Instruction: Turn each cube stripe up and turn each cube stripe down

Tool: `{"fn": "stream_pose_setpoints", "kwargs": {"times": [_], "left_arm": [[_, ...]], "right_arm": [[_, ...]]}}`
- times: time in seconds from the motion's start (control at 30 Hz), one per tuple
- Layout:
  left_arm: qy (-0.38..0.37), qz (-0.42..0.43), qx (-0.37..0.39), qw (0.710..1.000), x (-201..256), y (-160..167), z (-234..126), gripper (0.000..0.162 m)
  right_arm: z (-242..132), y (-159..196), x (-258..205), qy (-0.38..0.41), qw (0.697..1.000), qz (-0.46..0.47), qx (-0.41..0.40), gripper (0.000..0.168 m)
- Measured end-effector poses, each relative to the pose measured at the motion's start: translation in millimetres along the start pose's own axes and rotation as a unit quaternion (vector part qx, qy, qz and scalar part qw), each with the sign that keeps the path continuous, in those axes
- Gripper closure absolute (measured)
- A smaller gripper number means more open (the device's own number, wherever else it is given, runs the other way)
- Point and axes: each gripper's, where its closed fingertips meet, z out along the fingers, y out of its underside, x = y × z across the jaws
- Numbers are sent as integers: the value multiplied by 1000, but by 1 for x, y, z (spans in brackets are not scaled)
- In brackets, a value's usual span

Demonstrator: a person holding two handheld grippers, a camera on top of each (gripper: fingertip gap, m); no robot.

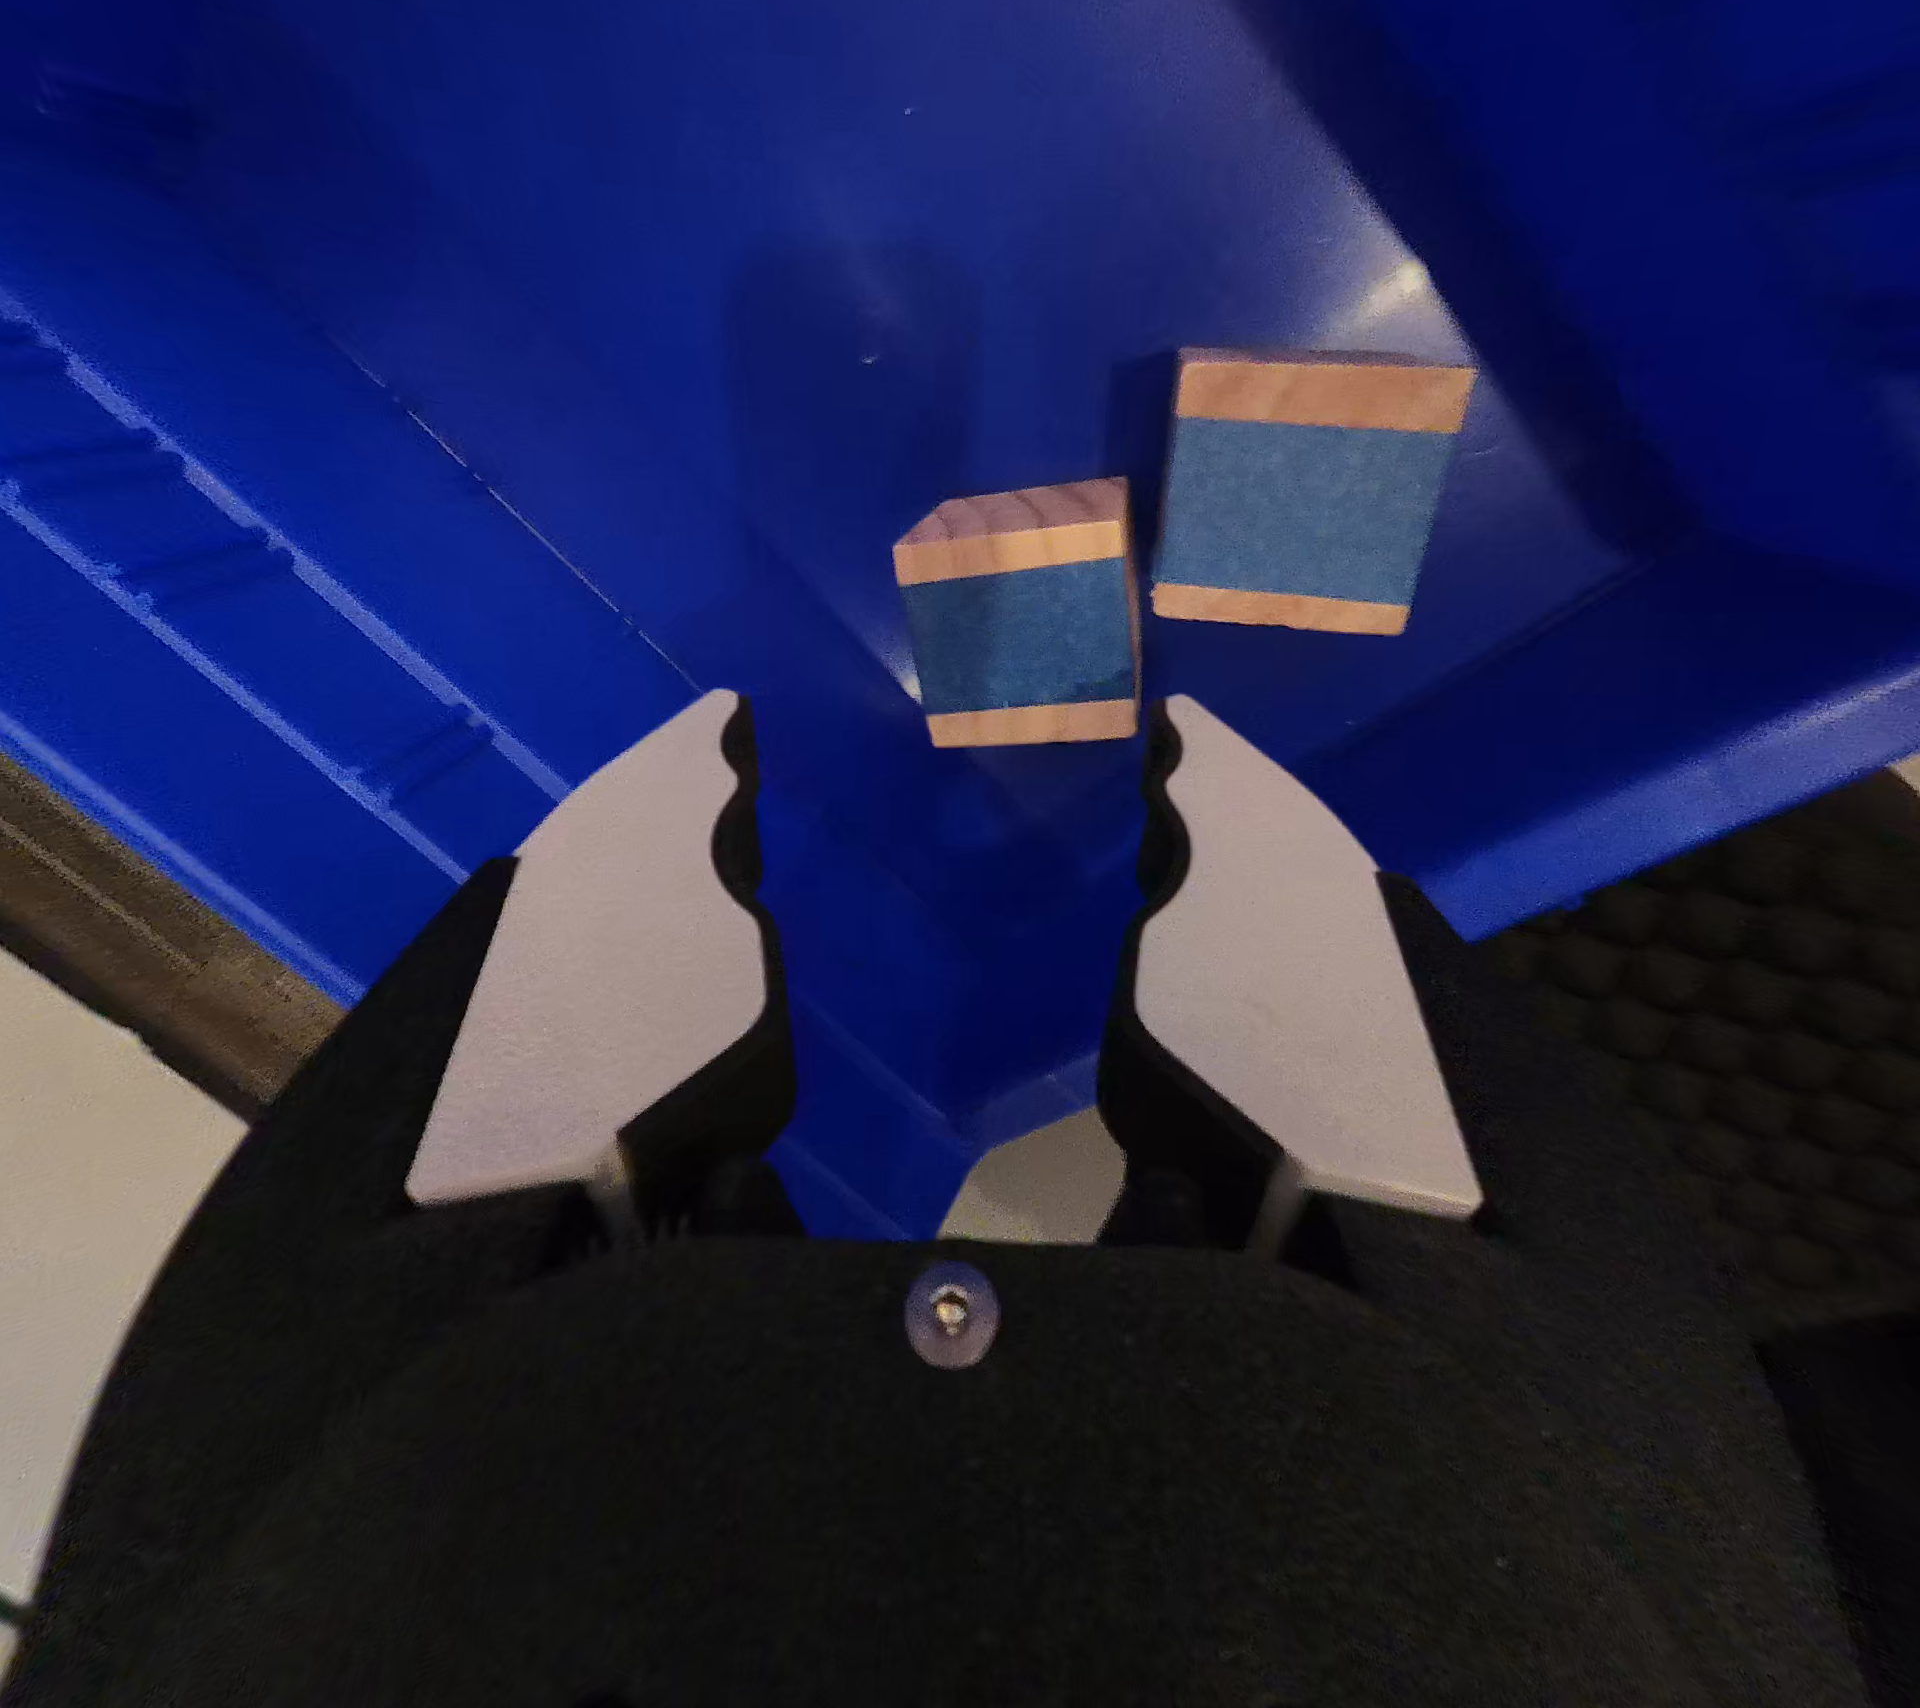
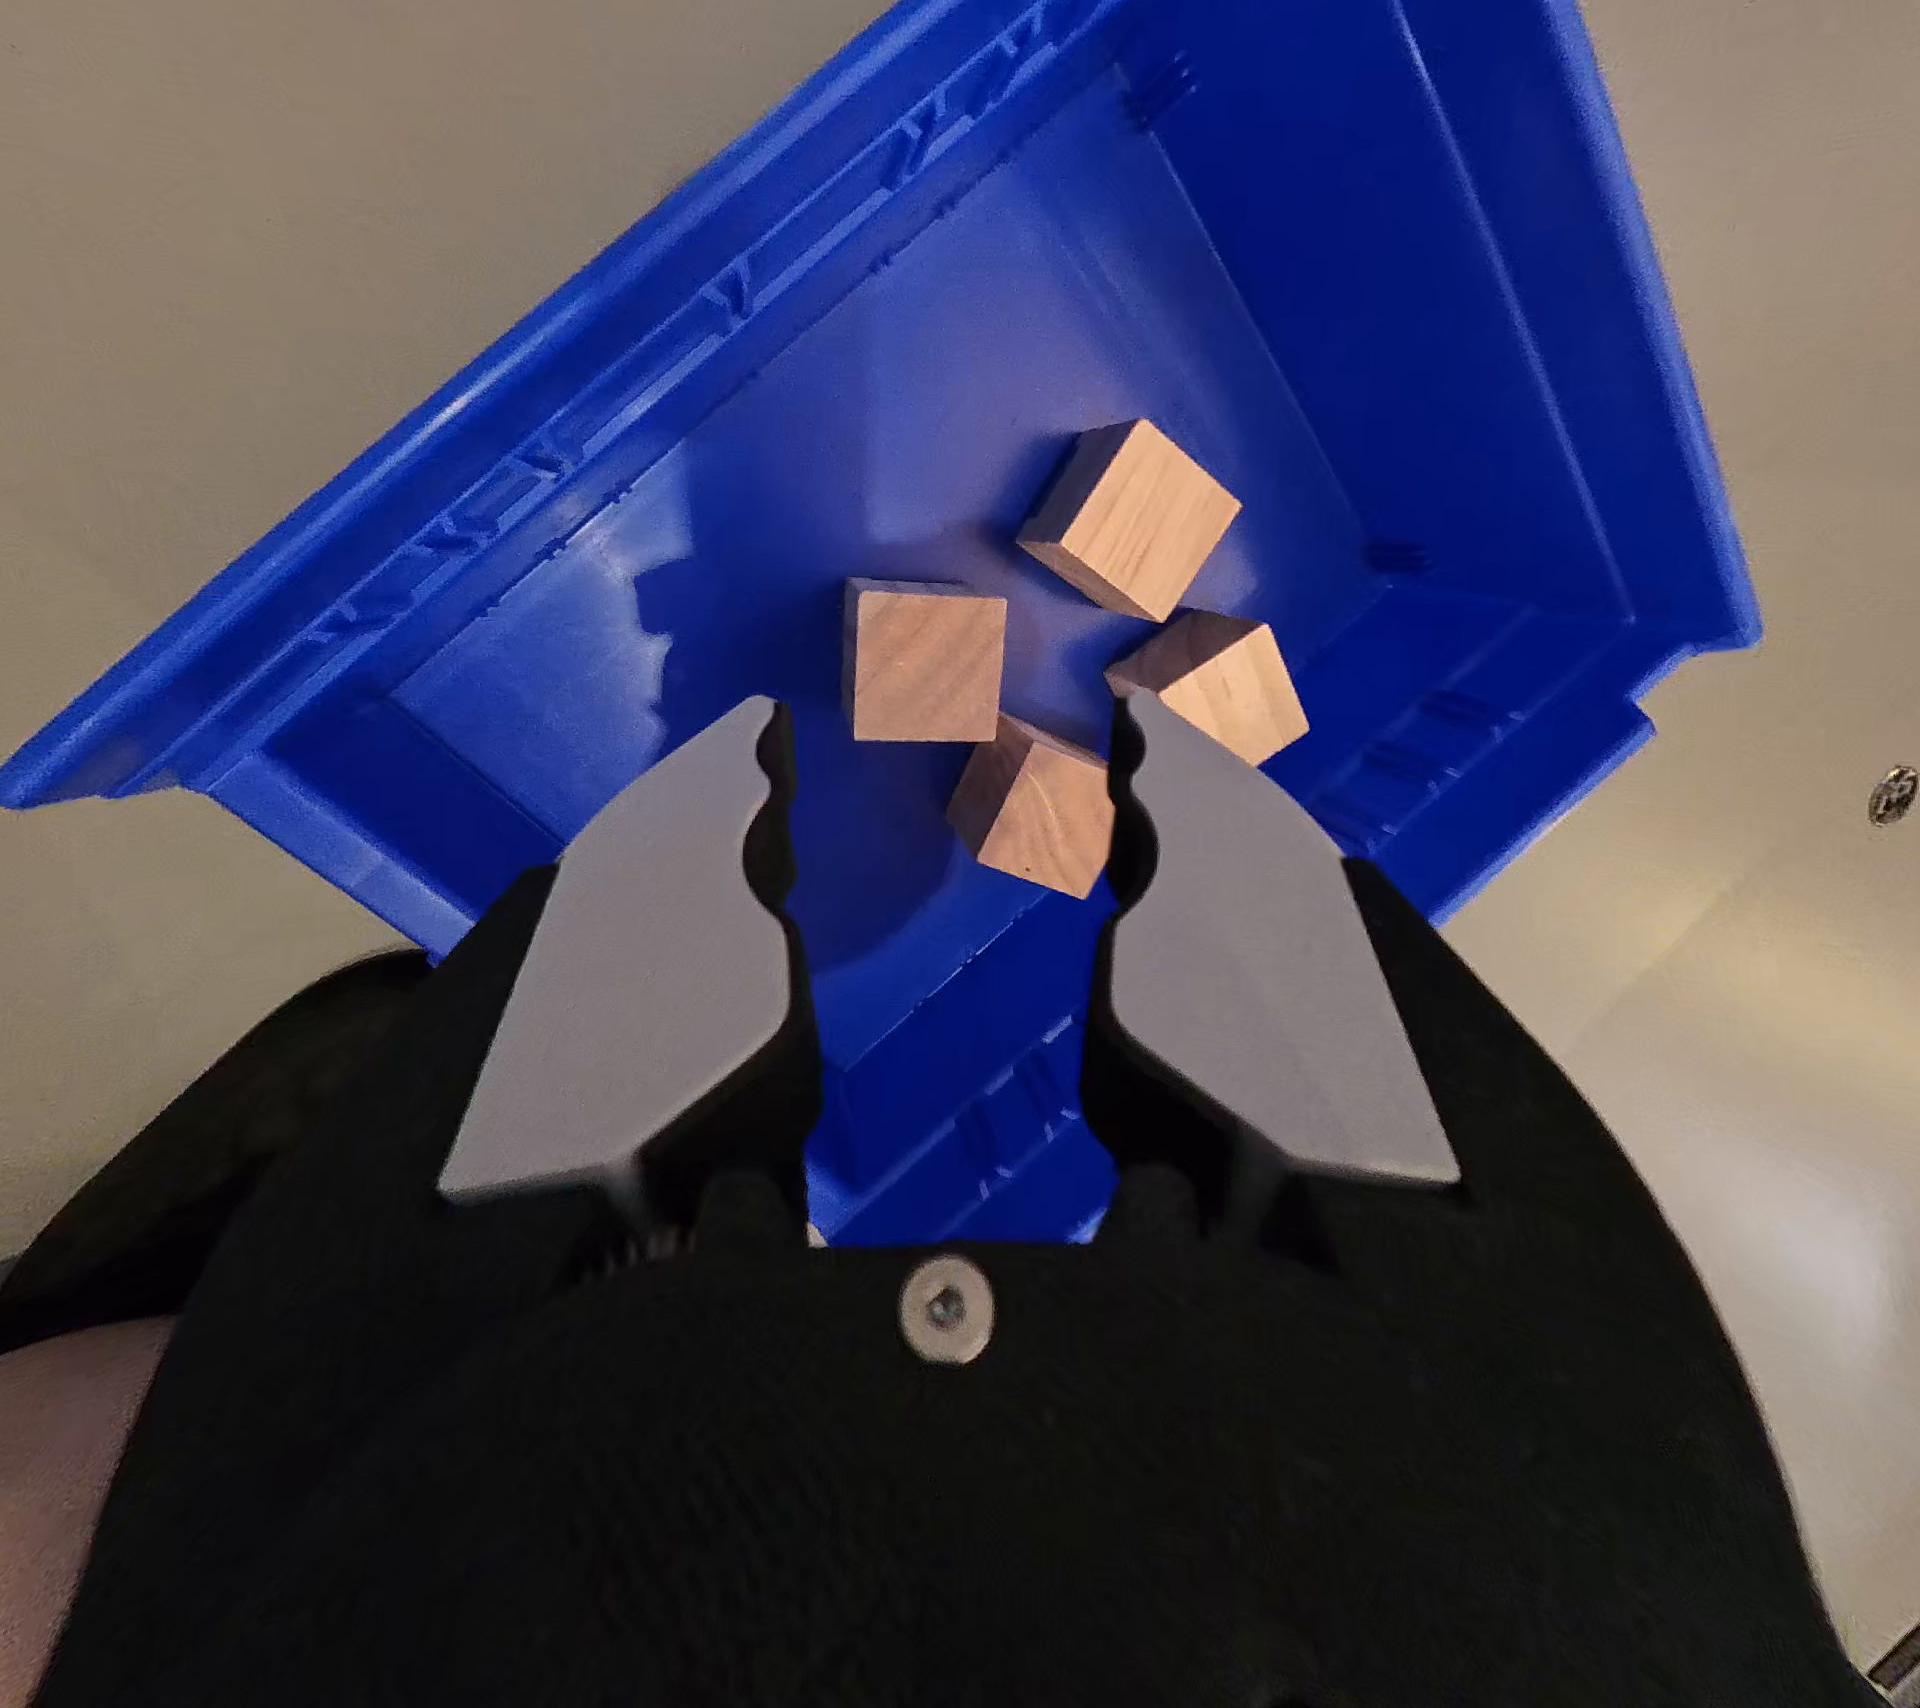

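Note:
In the left wrist view, two wooden cubes lie in a blue bin (image 1: 520, 204). The near cube (image 1: 1018, 619) shows its blue stripe toward me. The larger-looking cube (image 1: 1304, 495) to its right also shows a blue stripe. My left gripper (image 1: 951, 713) is open and empty, just short of the near cube. In the right wrist view, several plain-faced wooden cubes sit in another blue bin (image 2: 1455, 308): one at the left (image 2: 925, 661), one at the back (image 2: 1132, 520), one at the right (image 2: 1216, 682) and the nearest (image 2: 1034, 811). My right gripper (image 2: 951, 718) is open and empty, above the nearest cube.
Black egg-crate foam (image 1: 1714, 983) lies right of the left bin. A pale table surface (image 2: 416, 152) surrounds the right bin. A screw head (image 2: 1893, 794) shows on the table at the far right.

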Motion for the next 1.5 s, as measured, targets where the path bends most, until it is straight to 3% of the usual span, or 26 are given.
{"fn": "stream_pose_setpoints", "kwargs": {"times": [0.33, 0.4, 0.47, 0.57, 0.7, 0.83, 0.97, 1.07, 1.13, 1.2, 1.27, 1.33, 1.43, 1.5], "left_arm": [[34, -17, -12, 999, 4, -3, 21, 95], [38, -9, -22, 999, 7, -1, 24, 99], [52, 1, -33, 998, 11, 3, 26, 115], [54, -6, -40, 998, 8, 6, 24, 116], [33, -25, -13, 999, -15, 2, -2, 116], [50, -64, 101, 992, -30, -29, -62, 116], [182, -73, 269, 943, 3, -89, -137, 116], [302, -48, 347, 886, 41, -133, -173, 116], [390, -40, 377, 839, 70, -159, -189, 117], [468, -28, 393, 791, 97, -180, -204, 117], [513, 1, 407, 756, 121, -196, -213, 117], [538, 21, 413, 734, 140, -209, -217, 117], [582, 40, 426, 691, 161, -216, -228, 117], [582, 44, 431, 688, 167, -220, -226, 117]], "right_arm": [[1, 5, 0, 0, 1000, -4, -12, 108], [2, 6, 2, 8, 1000, -6, -15, 108], [3, 7, 2, 8, 1000, -4, -18, 108], [3, 7, 4, 12, 1000, -3, -19, 109], [-4, 1, 13, 41, 999, 5, -6, 110], [-33, -28, 30, 128, 990, 16, 64, 111], [-97, -102, 18, 218, 941, -33, 258, 113], [-149, -162, -57, 170, 858, -130, 466, 115], [-165, -184, -112, 114, 811, -175, 546, 111], [-164, -197, -153, 83, 786, -211, 575, 105], [-156, -205, -170, 118, 769, -248, 577, 104], [-148, -209, -173, 160, 757, -270, 574, 104], [-140, -212, -179, 120, 762, -259, 580, 104], [-141, -214, -181, 100, 757, -247, 597, 104]]}}
